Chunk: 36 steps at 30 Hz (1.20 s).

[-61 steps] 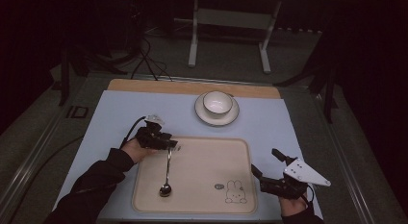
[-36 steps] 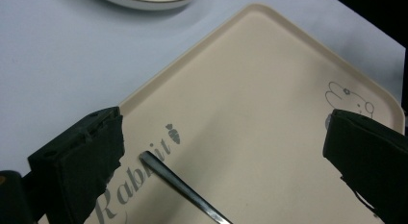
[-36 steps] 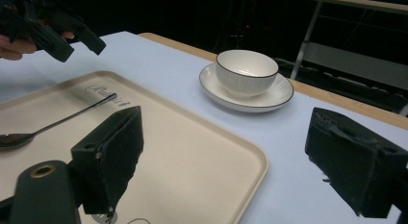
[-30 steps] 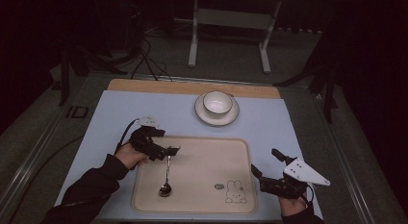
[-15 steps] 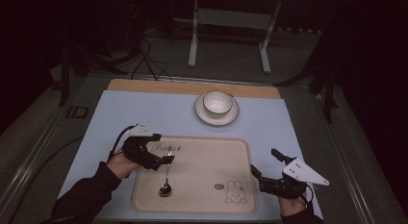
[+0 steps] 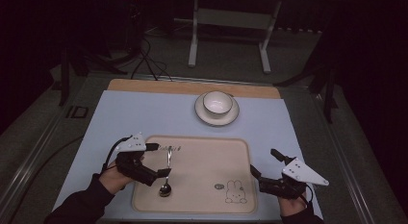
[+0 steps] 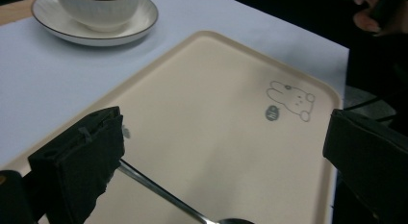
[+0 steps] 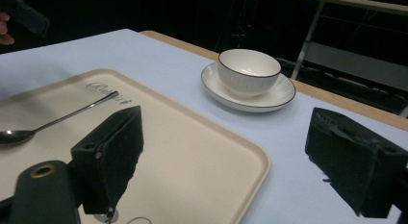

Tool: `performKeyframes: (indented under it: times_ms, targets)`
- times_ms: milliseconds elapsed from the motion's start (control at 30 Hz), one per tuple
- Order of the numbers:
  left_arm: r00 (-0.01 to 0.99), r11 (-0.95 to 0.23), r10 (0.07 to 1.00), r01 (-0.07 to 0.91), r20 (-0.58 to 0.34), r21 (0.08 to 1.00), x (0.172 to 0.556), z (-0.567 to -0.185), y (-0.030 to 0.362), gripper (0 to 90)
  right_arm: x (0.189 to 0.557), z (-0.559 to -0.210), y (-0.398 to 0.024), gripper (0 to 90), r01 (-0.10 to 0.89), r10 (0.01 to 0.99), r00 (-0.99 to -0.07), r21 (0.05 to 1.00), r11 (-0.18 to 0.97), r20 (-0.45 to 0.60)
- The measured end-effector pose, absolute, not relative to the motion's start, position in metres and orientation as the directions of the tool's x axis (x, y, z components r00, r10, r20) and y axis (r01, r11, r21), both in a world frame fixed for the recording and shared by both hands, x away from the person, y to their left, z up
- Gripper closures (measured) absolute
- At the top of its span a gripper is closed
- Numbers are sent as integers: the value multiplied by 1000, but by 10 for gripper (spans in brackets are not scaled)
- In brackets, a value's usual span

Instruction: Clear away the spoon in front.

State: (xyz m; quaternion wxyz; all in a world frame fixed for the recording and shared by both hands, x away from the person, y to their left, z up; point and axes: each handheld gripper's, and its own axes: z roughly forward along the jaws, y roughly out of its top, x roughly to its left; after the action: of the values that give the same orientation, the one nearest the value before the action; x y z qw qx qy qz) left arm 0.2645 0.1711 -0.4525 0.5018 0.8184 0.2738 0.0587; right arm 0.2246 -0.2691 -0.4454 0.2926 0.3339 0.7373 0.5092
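Left gripper [image 6: 155, 164] now drawn back off spoon [image 6: 167, 176], jaws spread; spoon bowl perhaps half-hidden.

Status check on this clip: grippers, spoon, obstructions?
Left gripper open, jaws straddling the silver metal spoon, no grip. Spoon flat on the beige rabbit-print tray. Right gripper open, idle at the tray's right edge. Nothing in the way.

A white bowl [image 6: 217, 102] is sitting on a saucer [image 6: 205, 116] beyond the tray, and a metal stand [image 6: 230, 16] is standing behind the tabletop [image 6: 120, 113].
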Motion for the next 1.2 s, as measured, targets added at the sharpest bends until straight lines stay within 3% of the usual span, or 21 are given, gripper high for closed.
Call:
performKeyframes:
  times_ms: [700,1200]
  targets:
    - [818,-262,555,346,-152,901,238,-469,200,10,225,-446,-270,128,196,787,-610,946,259,-89]
    - [787,-251,601,353,-141,901,245,-487,204,11,226,-447,-269,129,206,781,-619,942,264,-84]
